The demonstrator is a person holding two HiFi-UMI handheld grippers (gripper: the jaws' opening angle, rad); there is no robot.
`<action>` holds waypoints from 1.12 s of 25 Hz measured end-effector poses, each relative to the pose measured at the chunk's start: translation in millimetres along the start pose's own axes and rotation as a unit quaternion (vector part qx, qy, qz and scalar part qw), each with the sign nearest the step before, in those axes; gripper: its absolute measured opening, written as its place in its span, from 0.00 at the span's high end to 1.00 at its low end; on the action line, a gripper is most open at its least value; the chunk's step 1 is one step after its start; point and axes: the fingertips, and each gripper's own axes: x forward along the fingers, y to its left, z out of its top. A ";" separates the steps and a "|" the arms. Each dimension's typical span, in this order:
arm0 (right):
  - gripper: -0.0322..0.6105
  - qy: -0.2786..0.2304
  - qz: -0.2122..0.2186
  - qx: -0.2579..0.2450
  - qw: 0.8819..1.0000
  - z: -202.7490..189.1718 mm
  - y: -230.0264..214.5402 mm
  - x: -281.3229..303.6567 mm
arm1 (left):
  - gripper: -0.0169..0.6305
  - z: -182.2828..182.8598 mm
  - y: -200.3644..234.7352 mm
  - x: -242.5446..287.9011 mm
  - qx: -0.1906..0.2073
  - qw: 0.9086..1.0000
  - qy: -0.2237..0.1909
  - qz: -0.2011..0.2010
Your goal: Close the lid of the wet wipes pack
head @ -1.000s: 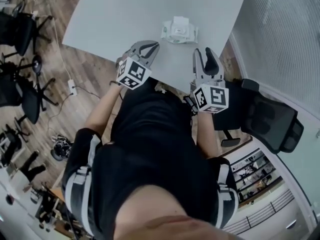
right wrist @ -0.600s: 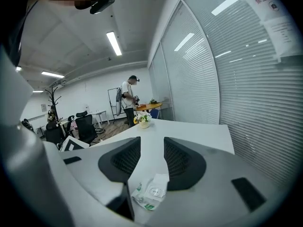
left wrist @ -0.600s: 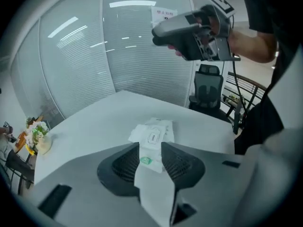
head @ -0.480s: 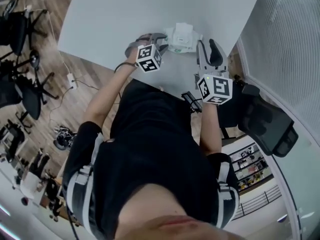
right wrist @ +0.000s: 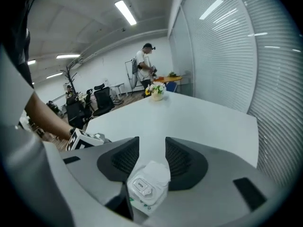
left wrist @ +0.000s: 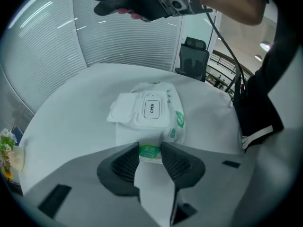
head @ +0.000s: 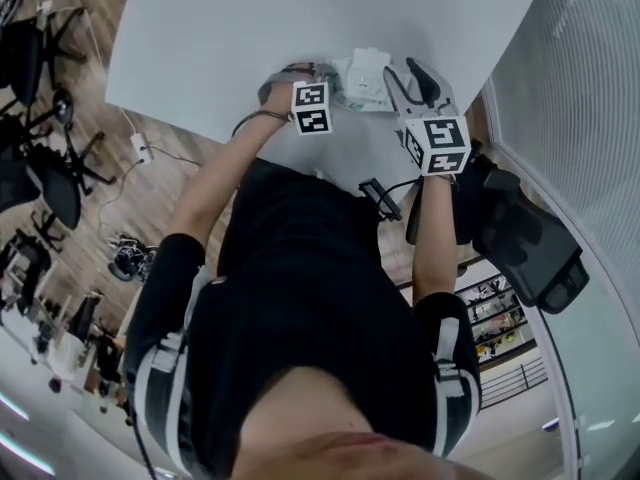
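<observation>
The left gripper (left wrist: 150, 148) is down low over the bench's near edge, jaws a narrow gap apart. The green-labelled end of the soft white wet wipes pack (left wrist: 158, 126) sits right in that gap. Whether the jaws actually press on it can't be told from here. The pack lies flat on the pale grey bench (left wrist: 66, 126), close to the near edge and toward the right-hand corner.

The pack's white plastic flip lid (left wrist: 124, 109) is open, thrown back flat off one side, just beside the small square "OPEN" sticker (left wrist: 151, 109) on top.

Over to the right gripper (right wrist: 151, 148): jaws apart, nothing held, angled down at the pack from the opposite end. The pack shows low in the gap between its jaws, lid flap on the far side of the sticker. In the head view the two grippers flank the pack, left and right.

Further out, a black office chair (head: 525, 238) stands off the bench's near right-hand corner. A small bunch of flowers (right wrist: 156, 91) sits at the bench's far edge, and a person (right wrist: 144, 63) stands beyond it.
</observation>
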 end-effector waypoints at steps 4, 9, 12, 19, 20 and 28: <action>0.67 0.080 0.072 -0.048 0.993 -25.0 -3.4 37.2 | 0.75 0.1 0.9 4.3 -0.004 1.000 0.009 -0.025; 0.67 0.169 0.155 -0.098 0.968 -64.5 -8.9 80.7 | 0.74 -0.4 1.6 6.7 0.003 0.999 0.011 -0.037; 0.67 0.208 0.185 -0.128 0.952 -82.8 -13.6 99.7 | 0.73 -0.5 1.2 5.7 0.004 0.999 0.007 -0.038; 0.67 0.291 0.248 -0.168 0.909 -115.8 -18.2 128.5 | 0.73 -1.7 5.0 3.7 0.003 0.999 0.002 -0.039; 0.67 0.301 0.256 -0.171 0.903 -120.7 -17.3 130.2 | 0.73 -2.0 4.9 3.7 0.002 0.999 0.002 -0.037; 0.75 0.320 0.282 -0.172 0.888 -126.4 -11.7 126.1 | 0.73 -3.2 5.1 3.3 0.000 1.000 0.002 -0.028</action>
